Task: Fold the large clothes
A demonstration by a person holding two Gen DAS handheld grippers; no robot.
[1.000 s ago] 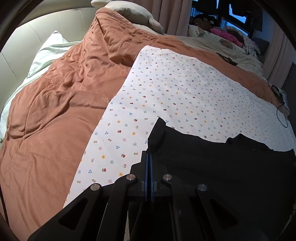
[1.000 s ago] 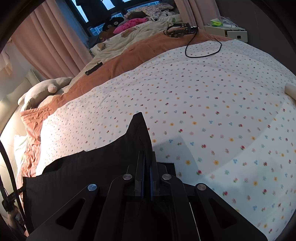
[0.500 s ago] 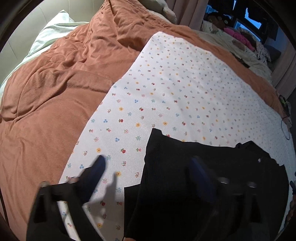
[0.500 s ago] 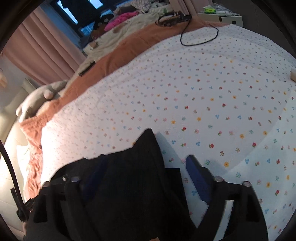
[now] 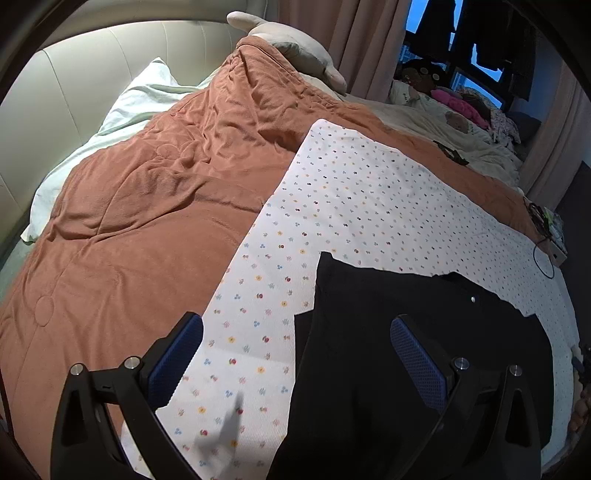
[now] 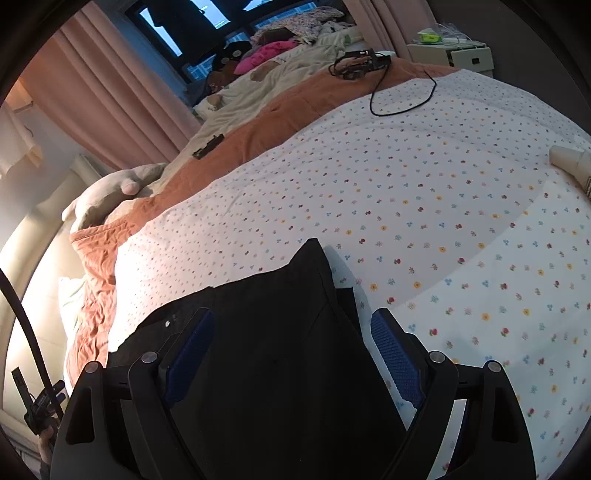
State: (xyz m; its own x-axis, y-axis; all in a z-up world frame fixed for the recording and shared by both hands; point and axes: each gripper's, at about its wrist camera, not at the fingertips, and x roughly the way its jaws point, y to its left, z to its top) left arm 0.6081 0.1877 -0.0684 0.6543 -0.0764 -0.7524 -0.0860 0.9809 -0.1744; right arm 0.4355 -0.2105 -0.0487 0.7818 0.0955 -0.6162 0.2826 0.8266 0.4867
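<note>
We see our left gripper [image 5: 295,354] spread wide, its blue pads [image 5: 177,358] far apart and holding nothing. One pad hangs over the flowered sheet [image 5: 369,192], the other over the black garment [image 5: 388,332]; whether either pad touches cloth we cannot tell. Our right gripper [image 6: 291,350] is also wide and holds nothing, with both blue pads [image 6: 395,362] straddling the near end of the same black garment [image 6: 280,332].

The garment lies flat on the flowered sheet [image 6: 406,184] at the near edge of the bed. In the left view we see one sharp corner pointing away from us, a second layer of black cloth showing along its left edge, and a small silver button [image 5: 473,300] on the upper right part. In the right view a pointed corner rises toward the middle of the sheet.

Beyond the sheet, an orange blanket [image 5: 129,206] covers the rest of the bed, rumpled up toward a cream headboard [image 5: 85,81] and a white pillow [image 5: 122,110]. A grey plush toy [image 5: 295,48] rests on the blanket's far end. In the right view a black cable [image 6: 402,92] loops across the sheet's far edge, and pink curtains [image 6: 110,92] hang beside a dark window [image 6: 192,29].
</note>
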